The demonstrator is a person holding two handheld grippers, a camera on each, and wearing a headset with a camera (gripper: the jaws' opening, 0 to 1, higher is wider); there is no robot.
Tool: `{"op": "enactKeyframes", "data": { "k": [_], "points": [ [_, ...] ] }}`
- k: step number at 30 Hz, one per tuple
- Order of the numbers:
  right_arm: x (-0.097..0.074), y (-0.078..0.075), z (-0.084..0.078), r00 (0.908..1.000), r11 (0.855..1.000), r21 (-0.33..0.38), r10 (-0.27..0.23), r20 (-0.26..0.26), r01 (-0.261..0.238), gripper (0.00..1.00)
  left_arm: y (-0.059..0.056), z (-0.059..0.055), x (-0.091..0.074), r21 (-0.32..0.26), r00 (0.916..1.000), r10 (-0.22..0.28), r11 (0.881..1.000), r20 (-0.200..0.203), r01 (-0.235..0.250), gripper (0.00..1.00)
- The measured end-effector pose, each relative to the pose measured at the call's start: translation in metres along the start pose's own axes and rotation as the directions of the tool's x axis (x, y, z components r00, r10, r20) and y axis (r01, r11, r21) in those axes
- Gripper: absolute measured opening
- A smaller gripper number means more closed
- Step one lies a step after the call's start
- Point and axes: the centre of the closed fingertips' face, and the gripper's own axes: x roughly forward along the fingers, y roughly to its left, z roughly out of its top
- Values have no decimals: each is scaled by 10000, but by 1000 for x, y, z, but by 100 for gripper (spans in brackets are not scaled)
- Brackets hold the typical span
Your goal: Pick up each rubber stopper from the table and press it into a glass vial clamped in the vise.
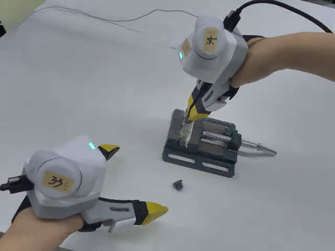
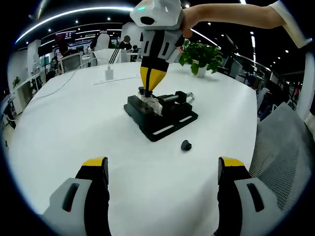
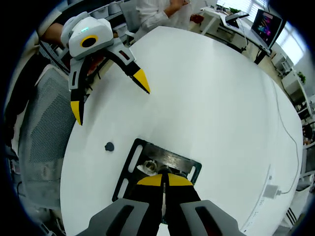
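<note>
A black vise (image 1: 201, 151) sits mid-table with a glass vial (image 1: 185, 132) clamped upright in its jaws. My right gripper (image 1: 192, 115) points down onto the vial's top, jaws together; whatever is between the tips is hidden. In its own view the right gripper (image 3: 163, 180) covers the vial above the vise (image 3: 129, 167). A loose dark rubber stopper (image 1: 178, 184) lies on the table in front of the vise. My left gripper (image 1: 133, 180) hovers open near the table's front left, nothing in it. Its view shows the stopper (image 2: 185, 145), the vise (image 2: 167, 120) and the right gripper (image 2: 149, 86).
The vise's screw handle (image 1: 260, 149) sticks out to the right. A thin cable (image 1: 104, 20) runs across the far table to a white charger (image 2: 109, 74). A mesh chair (image 2: 280, 147) stands past the table edge, and a potted plant (image 2: 199, 56) sits at the far side.
</note>
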Motion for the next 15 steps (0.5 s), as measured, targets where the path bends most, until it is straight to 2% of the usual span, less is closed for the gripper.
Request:
{"op": "enactKeyframes", "data": {
  "k": [10,12,15],
  "points": [
    [2,-2,0,9976,9984,-202,521,-454,-530,0,1,0,3,-67,10000,-53,10000,-35,53,91],
    [3,-1,-2,9965,9975,-357,586,-600,-609,0,2,-1,3,-70,10000,-46,10000,-54,46,91],
    [5,-3,-4,9959,9980,-216,586,-683,-602,0,3,-1,3,-102,10000,-17,9999,-41,16,91]
  ]
}}
